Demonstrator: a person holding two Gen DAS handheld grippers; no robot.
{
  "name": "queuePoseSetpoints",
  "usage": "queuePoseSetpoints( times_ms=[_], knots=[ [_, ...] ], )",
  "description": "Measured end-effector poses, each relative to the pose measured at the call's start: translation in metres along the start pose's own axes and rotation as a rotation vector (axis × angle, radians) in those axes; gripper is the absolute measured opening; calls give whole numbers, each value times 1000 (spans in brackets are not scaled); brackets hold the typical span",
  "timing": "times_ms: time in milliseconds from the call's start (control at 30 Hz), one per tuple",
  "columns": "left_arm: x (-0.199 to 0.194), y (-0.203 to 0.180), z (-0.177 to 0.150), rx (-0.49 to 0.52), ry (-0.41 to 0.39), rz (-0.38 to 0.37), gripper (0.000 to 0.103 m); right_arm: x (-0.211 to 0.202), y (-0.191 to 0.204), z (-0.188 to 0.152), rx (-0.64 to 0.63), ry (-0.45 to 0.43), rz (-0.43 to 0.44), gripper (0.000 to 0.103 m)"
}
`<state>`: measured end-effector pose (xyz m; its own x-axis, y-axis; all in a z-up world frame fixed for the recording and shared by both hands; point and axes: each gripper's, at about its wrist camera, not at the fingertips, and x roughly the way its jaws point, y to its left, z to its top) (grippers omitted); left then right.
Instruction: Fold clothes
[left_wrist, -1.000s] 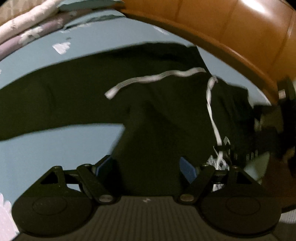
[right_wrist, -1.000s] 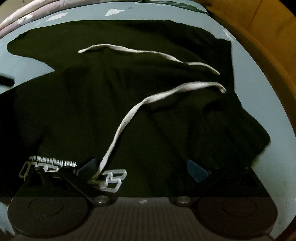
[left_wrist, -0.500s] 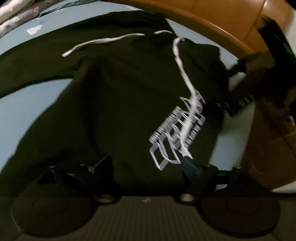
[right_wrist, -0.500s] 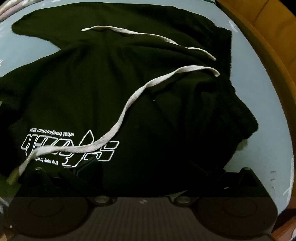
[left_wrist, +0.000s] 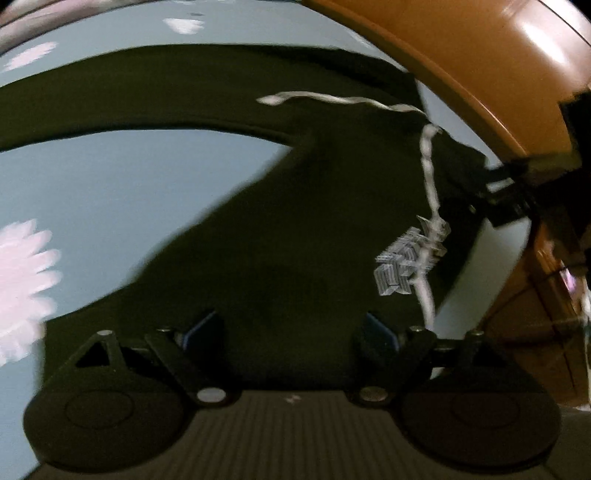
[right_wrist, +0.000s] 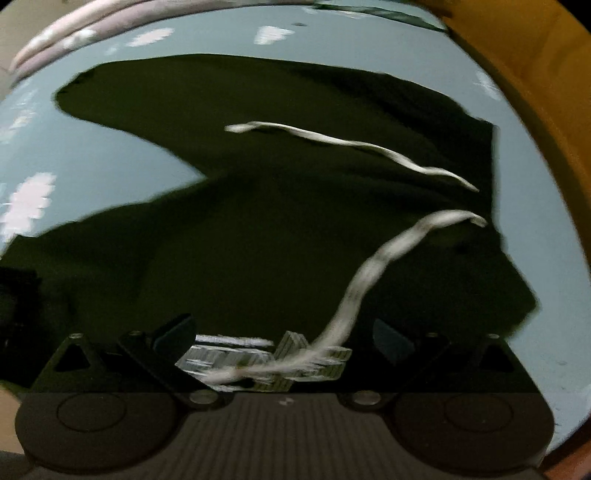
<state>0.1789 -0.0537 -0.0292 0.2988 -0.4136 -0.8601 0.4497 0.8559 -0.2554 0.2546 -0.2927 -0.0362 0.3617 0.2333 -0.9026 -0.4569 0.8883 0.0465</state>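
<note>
Blue flowered bedding (left_wrist: 122, 192) is covered by a black hoodie (left_wrist: 295, 221). Dark cloth spans the spread fingers of both the left gripper (left_wrist: 291, 328) and the right gripper (right_wrist: 284, 332); any grip possibly exists but cannot be told.

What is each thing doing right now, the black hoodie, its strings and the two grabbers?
Hoodie: spread on the blue sheet, not folded yet, one sleeve stretched out.
Strings: loose on top of the hoodie, untied.
Left gripper: open, over the hoodie.
Right gripper: open, over the white print.
</note>
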Motion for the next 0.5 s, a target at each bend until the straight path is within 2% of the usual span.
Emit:
queuePoseSetpoints(
  times_ms=[167,300,500],
  knots=[
    [-41,57,-25,-143,-30,108,85,9,60,13,-78,28,128,103],
    [-55,93,-47,-206,-27,172,84,17,109,22,-145,55,231,103],
    [-56,133,-77,-277,-12,168,84,22,167,22,-270,76,303,103]
  ],
)
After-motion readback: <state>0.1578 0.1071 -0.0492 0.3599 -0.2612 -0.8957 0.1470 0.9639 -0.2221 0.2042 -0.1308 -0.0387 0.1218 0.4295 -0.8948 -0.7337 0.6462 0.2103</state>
